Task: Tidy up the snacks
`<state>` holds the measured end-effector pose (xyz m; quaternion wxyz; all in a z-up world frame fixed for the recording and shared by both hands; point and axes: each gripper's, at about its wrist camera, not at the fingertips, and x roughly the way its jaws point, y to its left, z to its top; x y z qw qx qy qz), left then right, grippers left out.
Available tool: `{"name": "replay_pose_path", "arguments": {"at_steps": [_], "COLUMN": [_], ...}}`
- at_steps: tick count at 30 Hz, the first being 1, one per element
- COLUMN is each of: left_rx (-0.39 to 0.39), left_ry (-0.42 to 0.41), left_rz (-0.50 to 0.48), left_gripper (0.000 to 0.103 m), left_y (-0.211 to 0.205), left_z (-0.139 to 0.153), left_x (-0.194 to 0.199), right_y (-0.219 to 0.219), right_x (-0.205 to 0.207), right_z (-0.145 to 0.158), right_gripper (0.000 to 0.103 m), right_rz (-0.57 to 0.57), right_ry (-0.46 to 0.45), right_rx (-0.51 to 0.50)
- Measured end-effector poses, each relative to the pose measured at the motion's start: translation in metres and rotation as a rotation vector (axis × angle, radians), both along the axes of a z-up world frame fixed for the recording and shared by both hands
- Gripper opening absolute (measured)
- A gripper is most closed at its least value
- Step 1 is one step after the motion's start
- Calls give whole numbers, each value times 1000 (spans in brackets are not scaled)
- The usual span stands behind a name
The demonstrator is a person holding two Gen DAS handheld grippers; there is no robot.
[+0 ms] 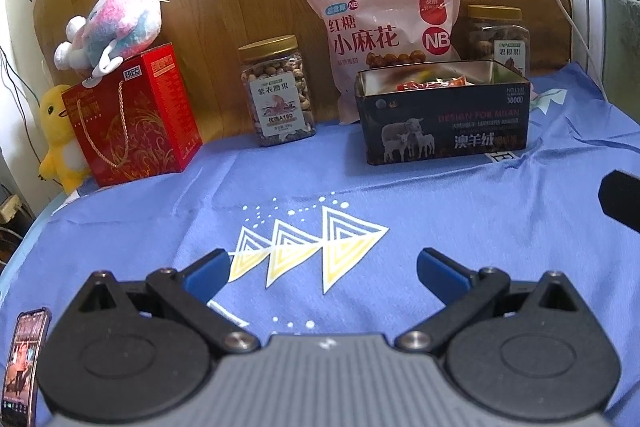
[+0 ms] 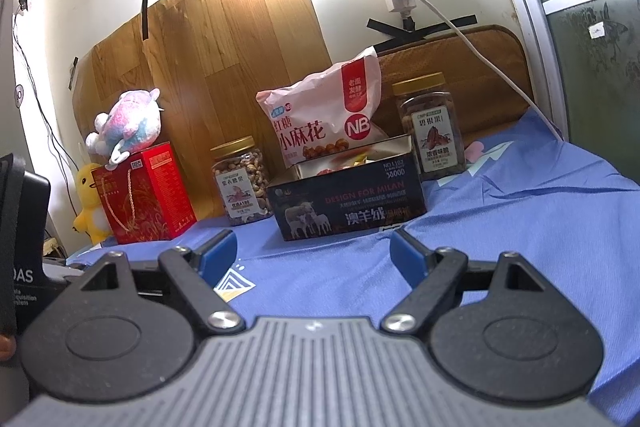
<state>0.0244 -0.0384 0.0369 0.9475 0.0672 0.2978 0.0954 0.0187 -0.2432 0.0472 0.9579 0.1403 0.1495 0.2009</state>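
A dark open tin box point(image 1: 444, 125) point(image 2: 346, 205) with small wrapped snacks inside stands at the back of the blue cloth. A pink snack bag point(image 1: 384, 35) point(image 2: 324, 119) leans on the wall behind it. A nut jar point(image 1: 276, 91) point(image 2: 240, 181) stands to its left and a second jar point(image 1: 498, 37) point(image 2: 432, 125) to its right. My left gripper point(image 1: 322, 267) is open and empty, low over the cloth, well short of the tin. My right gripper point(image 2: 314, 251) is open and empty, just in front of the tin.
A red gift box point(image 1: 134, 117) point(image 2: 144, 193) with a pink-blue plush toy point(image 1: 116, 21) on top stands at the back left, a yellow duck plush point(image 1: 60, 135) beside it. A phone point(image 1: 24, 359) lies at the left edge. A white cable point(image 2: 480, 59) hangs at right.
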Motion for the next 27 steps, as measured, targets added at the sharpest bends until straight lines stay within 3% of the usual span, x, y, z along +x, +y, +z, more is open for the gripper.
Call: {"name": "replay_pose_path", "arguments": {"at_steps": [27], "left_rx": [-8], "left_ry": [38], "left_rz": [4], "left_gripper": [103], "left_y": [3], "left_z": [-6], "left_x": [6], "right_y": [3], "right_x": [0], "right_z": [-3], "right_gripper": [86], "right_rz": [-1], "right_ry": [6], "right_rx": [-3]}}
